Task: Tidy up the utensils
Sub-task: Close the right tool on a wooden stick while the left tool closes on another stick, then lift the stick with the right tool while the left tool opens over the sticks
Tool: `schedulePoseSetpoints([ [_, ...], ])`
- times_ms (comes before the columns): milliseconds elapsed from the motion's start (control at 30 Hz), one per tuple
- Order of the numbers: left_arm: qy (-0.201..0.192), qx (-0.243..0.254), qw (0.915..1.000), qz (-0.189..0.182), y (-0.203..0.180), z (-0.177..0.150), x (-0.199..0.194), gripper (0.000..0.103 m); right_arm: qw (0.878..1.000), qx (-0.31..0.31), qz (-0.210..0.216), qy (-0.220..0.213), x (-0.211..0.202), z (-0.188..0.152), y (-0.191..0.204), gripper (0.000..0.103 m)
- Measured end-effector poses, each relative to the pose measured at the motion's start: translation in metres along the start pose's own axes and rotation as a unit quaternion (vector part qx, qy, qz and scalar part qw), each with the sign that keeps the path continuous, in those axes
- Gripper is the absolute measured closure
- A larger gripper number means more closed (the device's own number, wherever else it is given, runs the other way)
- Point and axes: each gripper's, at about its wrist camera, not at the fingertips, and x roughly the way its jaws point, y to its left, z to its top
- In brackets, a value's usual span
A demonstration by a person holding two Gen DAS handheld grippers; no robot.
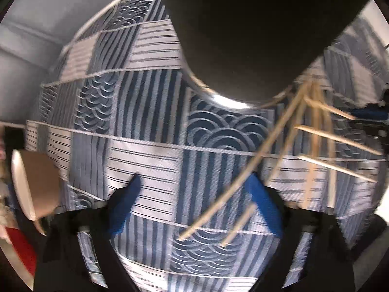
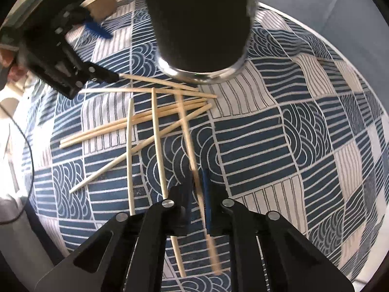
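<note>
The right gripper (image 2: pixel 197 189) pinches one chopstick (image 2: pixel 188 131) above the cloth (image 2: pixel 279 133). The left gripper (image 1: pixel 194 194) is spread wide near the cup (image 1: pixel 255 36).

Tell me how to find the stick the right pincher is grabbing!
Find the tall black cup standing on the blue patterned cloth; wooden chopsticks lie scattered in front of it. One chopstick runs from near the cup's base straight back toward the camera, passing between the right gripper's blue-padded fingers. It is the only one pinched there and looks blurred; the others lie loose, off to the side.
</note>
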Motion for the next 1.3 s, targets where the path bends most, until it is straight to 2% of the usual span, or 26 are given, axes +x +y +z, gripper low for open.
schedulePoseSetpoints([
  [33, 0.0, -0.009, 0.9997, -0.021, 0.001, -0.002, -0.002, 0.05, 1.0, 0.01, 0.005, -0.001, -0.001, -0.001, -0.002, 0.098],
  [67, -0.002, -0.017, 0.9994, -0.03, 0.001, -0.004, -0.003, 0.051, 1.0, 0.02, 0.012, -0.002, -0.001, -0.001, -0.003, 0.098],
  [167, -0.009, -0.014, 0.9994, -0.032, -0.007, -0.008, -0.007, 0.066, 0.998, 0.047, 0.033, 0.002, -0.002, -0.002, -0.008, 0.098],
  [233, -0.009, -0.008, 0.9992, -0.037, -0.014, -0.01, -0.01, 0.089, 0.997, 0.062, 0.04, 0.003, -0.002, -0.005, -0.011, 0.098],
  [367, -0.008, 0.008, 0.9995, -0.03, -0.029, -0.013, -0.014, 0.091, 0.995, 0.084, 0.049, -0.003, -0.005, -0.014, -0.015, 0.098],
  [567, -0.001, -0.021, 0.9975, -0.067, -0.028, -0.021, -0.02, 0.095, 0.99, 0.121, 0.071, -0.022, -0.016, -0.025, -0.026, 0.098],
  [600, -0.002, -0.025, 0.9972, -0.07, -0.027, -0.024, -0.023, 0.103, 0.988, 0.13, 0.077, -0.027, -0.019, -0.027, -0.028, 0.098],
  [767, -0.004, -0.052, 0.9959, -0.074, -0.014, -0.042, -0.031, 0.103, 0.983, 0.151, 0.088, -0.045, -0.022, -0.031, -0.046, 0.098],
  [833, -0.013, -0.043, 0.9954, -0.085, -0.016, -0.05, -0.035, 0.103, 0.983, 0.153, 0.091, -0.047, -0.022, -0.033, -0.051, 0.098],
  [867, -0.017, -0.037, 0.9962, -0.077, -0.012, -0.05, -0.036, 0.102, 0.983, 0.153, 0.091, -0.046, -0.023, -0.034, -0.05, 0.098],
  [900, -0.02, -0.03, 0.9973, -0.063, -0.015, -0.054, -0.039, 0.093, 0.983, 0.152, 0.091, -0.045, -0.023, -0.034, -0.049, 0.098],
  [933, -0.023, -0.018, 0.9983, -0.051, -0.019, -0.054, -0.042, 0.076, 0.983, 0.151, 0.092, -0.045, -0.023, -0.035, -0.049, 0.098],
  [1000, -0.033, -0.005, 0.9989, -0.032, -0.027, -0.052, -0.046, 0.063, 0.983, 0.149, 0.093, -0.044, -0.024, -0.034, -0.048, 0.098],
  [1300, 0.01, 0.059, 0.9982, -0.003, -0.063, -0.04, -0.027, 0.062, 0.982, 0.155, 0.095, -0.044, -0.027, -0.039, -0.048, 0.098],
])
